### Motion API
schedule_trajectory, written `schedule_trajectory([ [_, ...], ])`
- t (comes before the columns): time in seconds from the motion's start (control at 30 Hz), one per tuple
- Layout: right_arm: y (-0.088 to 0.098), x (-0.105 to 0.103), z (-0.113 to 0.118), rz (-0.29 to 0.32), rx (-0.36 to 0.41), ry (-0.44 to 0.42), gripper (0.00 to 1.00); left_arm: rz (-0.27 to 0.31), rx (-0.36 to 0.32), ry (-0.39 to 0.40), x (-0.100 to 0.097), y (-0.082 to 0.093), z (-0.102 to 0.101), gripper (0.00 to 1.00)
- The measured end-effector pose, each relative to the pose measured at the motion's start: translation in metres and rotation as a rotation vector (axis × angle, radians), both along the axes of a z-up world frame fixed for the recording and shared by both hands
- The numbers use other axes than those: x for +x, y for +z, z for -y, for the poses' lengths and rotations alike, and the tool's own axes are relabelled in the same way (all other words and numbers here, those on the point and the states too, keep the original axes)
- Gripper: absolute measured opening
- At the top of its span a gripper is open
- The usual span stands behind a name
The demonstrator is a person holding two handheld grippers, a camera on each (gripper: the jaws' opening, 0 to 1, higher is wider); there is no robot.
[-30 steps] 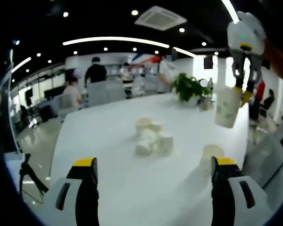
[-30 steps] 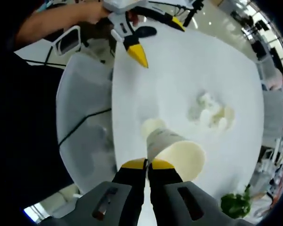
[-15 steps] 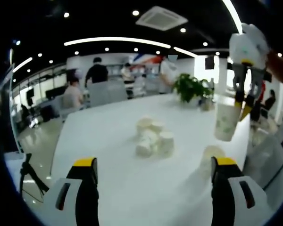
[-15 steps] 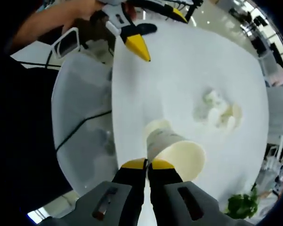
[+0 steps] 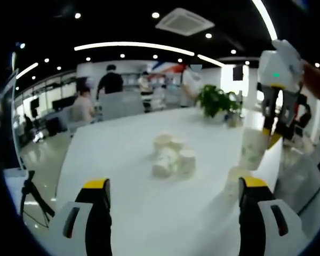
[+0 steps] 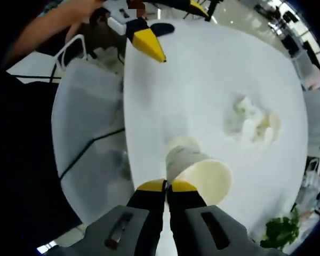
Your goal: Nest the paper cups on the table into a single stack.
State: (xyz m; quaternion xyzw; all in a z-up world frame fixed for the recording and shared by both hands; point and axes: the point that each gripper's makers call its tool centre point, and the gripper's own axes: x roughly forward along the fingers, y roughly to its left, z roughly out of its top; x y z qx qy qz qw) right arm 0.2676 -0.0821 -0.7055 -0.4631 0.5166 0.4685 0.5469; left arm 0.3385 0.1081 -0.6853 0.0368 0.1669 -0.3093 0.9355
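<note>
One paper cup [image 6: 194,172] is pinched by its rim between the pressed-together jaws of the right gripper [image 6: 167,186], its open mouth toward the camera and its base pointing down at the white table [image 6: 202,80]. Directly beneath that base, in the right gripper view, a second paper cup [image 6: 182,143] stands upright on the table near its edge; whether the two cups touch cannot be told. In the left gripper view the same held cup [image 5: 253,150] hangs from the right gripper [image 5: 273,133] at the right, just above the standing cup [image 5: 236,174].

Farther out, near the middle of the table [image 5: 122,176], a loose cluster of paper cups [image 5: 169,155] lies jumbled, some on their sides; in the right gripper view this cluster [image 6: 253,124] sits to the right.

The left gripper [image 5: 173,184] hovers above the near part of the table with its yellow-tipped jaws spread wide and nothing between them; it appears at the top of the right gripper view [image 6: 141,40], held by a person's hand.

A green potted plant [image 5: 216,100] stands at the far end of the table, and people and chairs fill the office beyond.
</note>
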Motion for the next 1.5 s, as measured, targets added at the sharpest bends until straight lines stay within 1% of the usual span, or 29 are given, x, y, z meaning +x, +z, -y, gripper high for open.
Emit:
schedule_trajectory([
  [0.13, -0.005, 0.000, 0.001, -0.006, -0.001, -0.022, 0.00, -0.006, -0.022, 0.003, -0.003, -0.001, 0.001, 0.98],
  [0.27, -0.007, -0.001, 0.001, -0.012, 0.000, -0.032, 0.00, -0.016, -0.019, 0.006, -0.005, -0.004, 0.000, 0.98],
  [0.47, -0.012, -0.002, -0.002, -0.023, 0.007, -0.046, 0.00, -0.016, -0.025, 0.010, -0.005, -0.003, -0.001, 0.98],
  [0.57, -0.018, 0.000, -0.002, -0.026, 0.002, -0.053, 0.00, -0.017, -0.018, 0.012, -0.005, -0.004, -0.002, 0.98],
  [0.7, -0.024, 0.001, -0.001, -0.036, -0.004, -0.067, 0.00, -0.018, -0.031, 0.016, -0.006, -0.002, -0.002, 0.97],
  [0.93, -0.034, 0.001, 0.000, -0.049, -0.006, -0.081, 0.00, -0.026, -0.025, 0.021, -0.008, -0.006, -0.005, 0.97],
  [1.0, -0.036, 0.003, -0.001, -0.041, -0.005, -0.087, 0.00, -0.026, -0.023, 0.023, -0.009, -0.006, -0.005, 0.97],
  [1.33, -0.048, 0.001, -0.004, -0.057, -0.001, -0.084, 0.00, -0.029, -0.041, 0.032, -0.006, -0.008, -0.006, 0.96],
  [1.5, -0.054, 0.001, -0.007, -0.066, 0.017, -0.108, 0.00, -0.031, -0.041, 0.031, -0.007, -0.008, -0.003, 0.95],
])
